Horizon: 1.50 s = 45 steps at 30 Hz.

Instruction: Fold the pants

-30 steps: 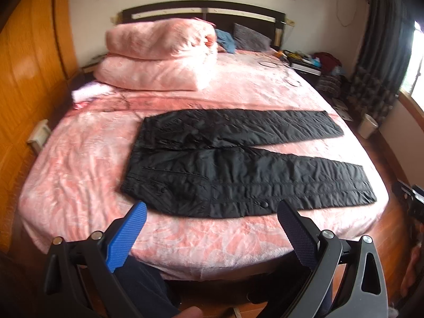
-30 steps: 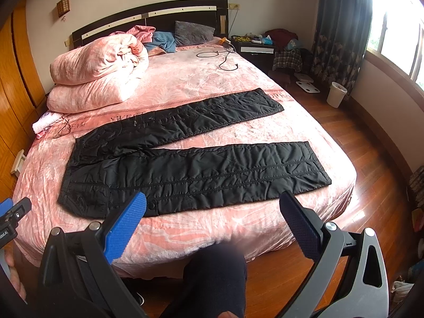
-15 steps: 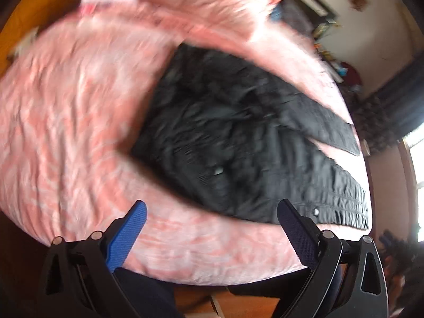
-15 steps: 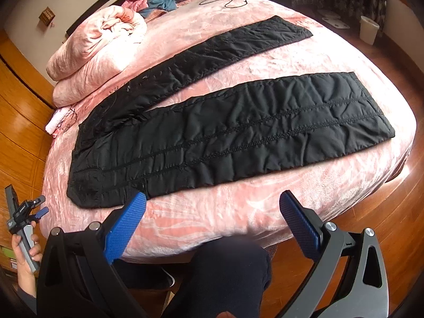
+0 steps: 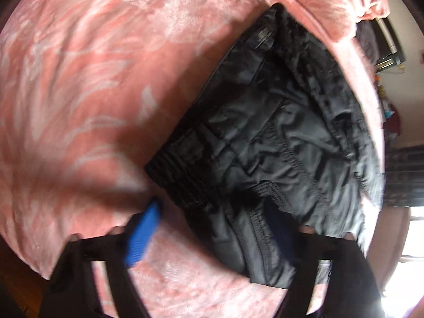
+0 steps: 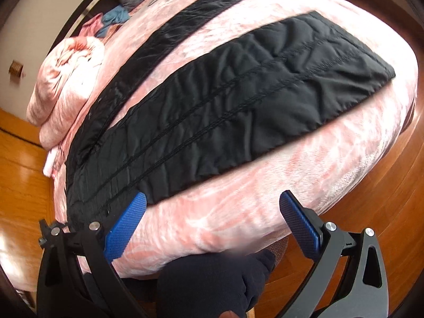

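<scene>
Black quilted pants [image 6: 212, 100] lie flat on the pink bed [image 6: 265, 206], both legs spread apart toward the right. The left wrist view is blurred and close on the waistband end [image 5: 265, 145]. My left gripper [image 5: 212, 228] is open, its jaws either side of the near waistband corner, just above the cloth. My right gripper [image 6: 212, 212] is open and empty, over the bed's front edge, just short of the near leg's lower edge.
A rolled pink duvet [image 6: 69, 79] lies at the head of the bed, with loose clothes [image 6: 114, 18] beyond it. Wooden floor [image 6: 384, 225] surrounds the bed. The person's dark-clad leg [image 6: 212, 283] is below the right gripper.
Both grippers have moved down and in toward the bed. The left has closed in on the waistband corner; the right has neared the near leg. Both stay open.
</scene>
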{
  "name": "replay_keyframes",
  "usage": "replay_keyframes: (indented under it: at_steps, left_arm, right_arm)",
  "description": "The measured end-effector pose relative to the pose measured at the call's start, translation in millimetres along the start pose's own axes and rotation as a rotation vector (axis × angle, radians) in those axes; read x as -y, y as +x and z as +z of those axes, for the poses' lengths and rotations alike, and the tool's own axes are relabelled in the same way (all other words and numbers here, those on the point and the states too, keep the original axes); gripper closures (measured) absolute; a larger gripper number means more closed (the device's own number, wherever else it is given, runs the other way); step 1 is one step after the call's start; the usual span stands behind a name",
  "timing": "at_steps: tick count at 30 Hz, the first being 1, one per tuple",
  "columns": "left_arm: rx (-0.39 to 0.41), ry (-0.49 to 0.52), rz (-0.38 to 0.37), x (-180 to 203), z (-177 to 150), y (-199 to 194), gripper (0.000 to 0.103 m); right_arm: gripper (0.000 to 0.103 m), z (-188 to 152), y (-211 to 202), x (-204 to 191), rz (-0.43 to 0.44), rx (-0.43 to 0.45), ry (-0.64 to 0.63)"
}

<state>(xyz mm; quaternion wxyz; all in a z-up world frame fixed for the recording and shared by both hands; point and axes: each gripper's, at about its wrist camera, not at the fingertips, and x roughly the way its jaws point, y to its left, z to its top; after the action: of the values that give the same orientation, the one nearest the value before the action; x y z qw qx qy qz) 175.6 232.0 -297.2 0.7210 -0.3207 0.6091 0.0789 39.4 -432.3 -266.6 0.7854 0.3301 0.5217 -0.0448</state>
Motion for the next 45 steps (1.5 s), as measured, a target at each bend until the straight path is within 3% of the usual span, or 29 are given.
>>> replay_keyframes:
  at_steps: [1, 2, 8, 12, 14, 16, 17, 18, 19, 20, 23, 27, 30, 32, 34, 35, 36, 37, 38, 39, 40, 41, 43, 45]
  left_arm:
    - [0.000, 0.010, -0.013, 1.6, 2.7, 0.8, 0.047]
    - [-0.009, 0.012, -0.029, 4.0, 3.2, 1.8, 0.051]
    - [0.012, -0.019, -0.056, -0.2, 0.9, 6.5, 0.048]
    - [0.031, -0.012, -0.028, 3.9, 1.6, 5.2, 0.051]
    - [0.044, -0.027, -0.026, 4.1, 1.2, 3.9, 0.058]
    - [0.063, -0.059, -0.041, 0.6, -1.6, 1.8, 0.065]
    - [0.070, -0.072, -0.053, -0.7, -3.0, 1.1, 0.071]
    - [0.079, -0.091, -0.068, -2.6, -4.7, 0.2, 0.074]
    - [0.087, -0.115, -0.083, -4.4, -6.3, -0.2, 0.079]
    - [0.097, -0.129, -0.085, -4.6, -7.8, -0.7, 0.081]
    - [0.148, -0.140, -0.058, -3.4, -12.4, -12.6, 0.085]
    - [0.219, -0.204, -0.068, -31.7, -13.2, -44.1, 0.085]
    - [0.221, -0.265, -0.039, -64.4, -11.3, -53.9, 0.086]
    - [0.181, -0.296, -0.027, -84.5, -10.3, -43.4, 0.083]
    - [0.157, -0.257, -0.030, -87.6, -7.0, -35.9, 0.078]
    - [0.159, -0.237, -0.022, -85.3, -6.0, -38.0, 0.074]
    - [0.154, -0.211, 0.003, -80.7, -5.0, -43.2, 0.073]
    - [0.158, -0.177, 0.030, -75.3, -4.0, -50.1, 0.063]
    - [0.181, -0.123, 0.079, -67.8, -3.1, -61.9, 0.038]
    - [0.210, -0.076, 0.120, -63.1, -2.4, -73.3, 0.025]
    - [0.258, -0.020, 0.158, -55.1, 1.7, -89.0, 0.011]
    - [0.297, 0.032, 0.177, -46.9, 9.2, -103.1, 0.010]
    - [0.310, 0.120, 0.176, -29.3, 35.0, -120.4, 0.006]
    - [0.302, 0.183, 0.123, -9.7, 67.9, -128.2, 0.004]
  right_arm:
    - [0.003, 7.1, -1.5, 17.6, 0.019, 0.005, 0.055]
    - [0.002, 16.2, -5.2, 39.3, 0.046, 0.023, 0.119]
    - [0.003, 55.0, -29.2, 157.4, 0.136, 0.148, 0.479]
    - [0.003, 70.2, -30.4, 192.4, 0.204, 0.209, 0.540]
    - [0.003, 76.0, -28.3, 197.3, 0.231, 0.228, 0.538]
    - [0.015, 85.2, -24.4, 198.9, 0.246, 0.239, 0.524]
    - [0.042, 87.3, -20.2, 197.0, 0.249, 0.231, 0.517]
    - [0.057, 89.9, -13.5, 198.5, 0.255, 0.214, 0.523]
    - [0.064, 90.5, -6.8, 198.9, 0.256, 0.197, 0.532]
    - [0.078, 91.2, 0.0, 199.3, 0.245, 0.175, 0.536]
    - [0.091, 88.4, -4.2, 190.3, 0.248, 0.188, 0.505]
    - [0.094, 74.2, -19.1, 161.4, 0.248, 0.170, 0.418]
    - [0.094, 61.7, -5.3, 142.7, 0.225, 0.102, 0.342]
    - [0.092, 55.5, 16.3, 138.8, 0.179, 0.047, 0.324]
    - [0.091, 54.4, 24.4, 136.7, 0.151, 0.042, 0.299]
    - [0.085, 54.7, 20.3, 136.5, 0.146, 0.039, 0.287]
    - [0.071, 55.7, 14.4, 134.4, 0.138, 0.030, 0.276]
    - [0.061, 57.5, 5.5, 132.3, 0.127, 0.028, 0.268]
    - [0.037, 59.0, -9.1, 130.7, 0.088, 0.050, 0.257]
    - [0.021, 61.2, -25.3, 129.0, 0.023, 0.084, 0.234]
    - [0.018, 64.6, -40.3, 126.6, -0.049, 0.112, 0.210]
    - [0.018, 70.7, -55.4, 122.5, -0.088, 0.146, 0.180]
    - [0.018, 85.7, -73.8, 111.7, -0.087, 0.178, 0.124]
    - [0.013, 109.7, -74.9, 90.0, -0.027, 0.152, 0.074]
